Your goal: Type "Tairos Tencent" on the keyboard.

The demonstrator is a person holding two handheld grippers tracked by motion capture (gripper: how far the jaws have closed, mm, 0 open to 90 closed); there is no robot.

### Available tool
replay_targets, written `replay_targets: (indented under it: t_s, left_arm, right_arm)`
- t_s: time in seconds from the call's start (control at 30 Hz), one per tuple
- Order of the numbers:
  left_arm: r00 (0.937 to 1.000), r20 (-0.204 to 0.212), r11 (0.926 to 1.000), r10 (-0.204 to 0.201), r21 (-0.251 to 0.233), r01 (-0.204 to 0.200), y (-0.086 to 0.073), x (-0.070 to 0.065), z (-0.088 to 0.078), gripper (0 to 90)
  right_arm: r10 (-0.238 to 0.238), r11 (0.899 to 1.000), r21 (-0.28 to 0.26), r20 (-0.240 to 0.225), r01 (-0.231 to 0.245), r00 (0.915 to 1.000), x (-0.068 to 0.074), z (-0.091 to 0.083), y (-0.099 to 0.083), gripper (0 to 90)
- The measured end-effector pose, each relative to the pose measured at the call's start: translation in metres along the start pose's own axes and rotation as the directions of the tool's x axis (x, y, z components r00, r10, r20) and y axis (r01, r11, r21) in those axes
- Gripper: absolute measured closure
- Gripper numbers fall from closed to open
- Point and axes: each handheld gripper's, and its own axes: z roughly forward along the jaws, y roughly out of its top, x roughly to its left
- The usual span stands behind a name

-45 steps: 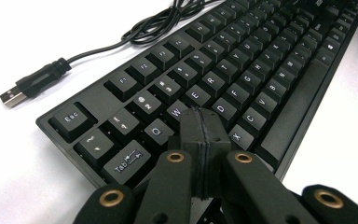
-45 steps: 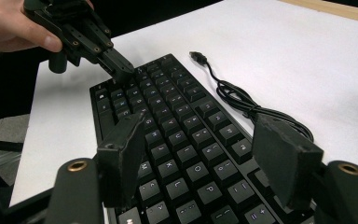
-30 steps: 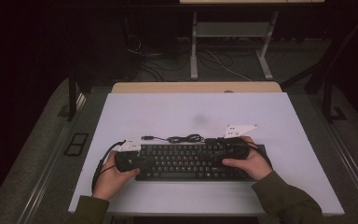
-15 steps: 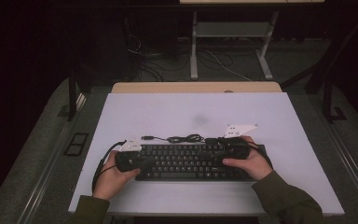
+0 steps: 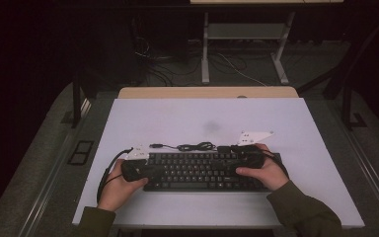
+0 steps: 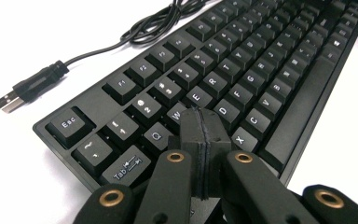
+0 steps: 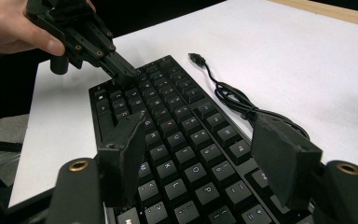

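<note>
The black keyboard lies flat on the white table, near the front edge, w/ its cable coiled just behind it and the USB plug free on the table. Left hand-held gripper has both jaws pressed together, nothing between them; tip is on the keys approx. at W/S, left side of the keyboard. Right hand-held gripper hovers over the right side, jaws wide apart, gripping nothing.
</note>
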Motion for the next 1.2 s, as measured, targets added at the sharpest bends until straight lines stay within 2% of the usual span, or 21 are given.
replay_targets:
  t_s: [0.27, 0.53, 0.73, 0.83, 1.07, 1.2]
  left_arm:
    - [1.0000, -0.002, 0.9994, 0.005, -0.034, -0.005, 0.0009, -0.0014, -0.0015, 79.7]
    - [1.0000, 0.006, 0.9985, 0.006, -0.055, -0.006, 0.0016, -0.0035, -0.0020, 69.7]
    - [1.0000, 0.009, 0.9981, -0.002, -0.061, 0.002, 0.0022, -0.0048, -0.0016, 66.7]
    - [0.9999, 0.008, 0.9977, -0.008, -0.067, 0.008, 0.0025, -0.0047, -0.0016, 62.4]
    - [0.9999, 0.012, 0.9976, 0.002, -0.069, -0.001, 0.0031, -0.0065, -0.0007, 55.1]
    - [0.9999, 0.010, 0.9973, 0.002, -0.073, -0.001, 0.0033, -0.0066, -0.0003, 52.2]
  right_arm:
    - [0.011, 1.000, 0.010, -0.009, -0.011, 0.9999, -0.0005, -0.0008, 0.0000, 43.8]
    - [0.026, 0.999, 0.040, -0.032, -0.025, 0.9991, -0.0024, -0.0016, 0.0003, 63.3]
    - [0.029, 0.998, 0.065, -0.035, -0.026, 0.9990, -0.0034, -0.0017, 0.0021, 72.4]
    - [0.028, 0.997, 0.077, -0.036, -0.025, 0.9990, -0.0033, -0.0007, 0.0028, 77.2]
    - [0.009, 0.995, 0.104, -0.031, -0.006, 0.9995, -0.0035, 0.0022, 0.0040, 88.6]
    - [0.008, 0.993, 0.116, -0.039, -0.004, 0.9992, -0.0029, 0.0060, 0.0066, 89.7]
